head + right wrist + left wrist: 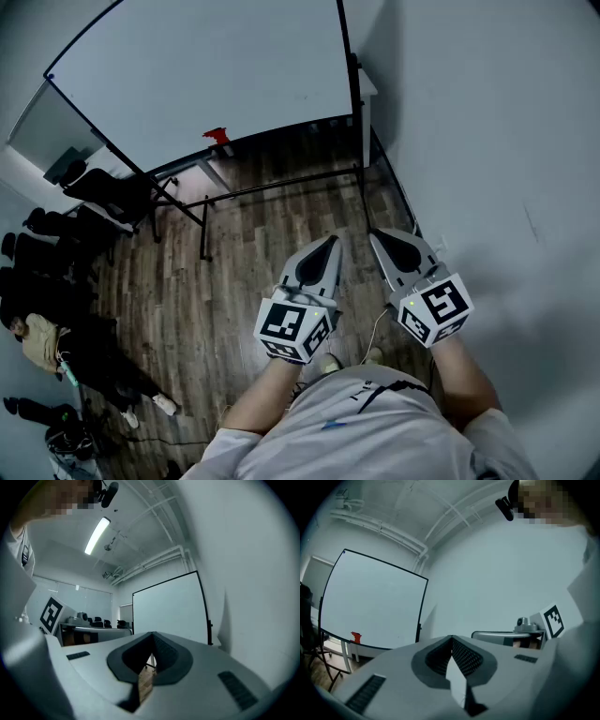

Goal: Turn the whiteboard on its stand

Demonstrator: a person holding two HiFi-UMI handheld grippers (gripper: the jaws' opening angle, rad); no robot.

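A large whiteboard (216, 75) in a black frame stands on its black stand (272, 187) ahead of me, close to the wall on the right; a small red thing (217, 136) sits on its bottom rail. Both grippers hover low in front of my body, well short of the board. The left gripper (330, 242) has its jaws together with nothing between them. My right gripper (375, 236) is likewise shut and holds nothing. The whiteboard (370, 602) fills the left of the left gripper view, and the whiteboard (168, 611) stands centre in the right gripper view.
A pale wall (487, 141) runs along the right, close to the board's right post. Black chairs (103, 192) stand at the left, and a person (66, 352) sits on the wood floor (244, 253) at lower left.
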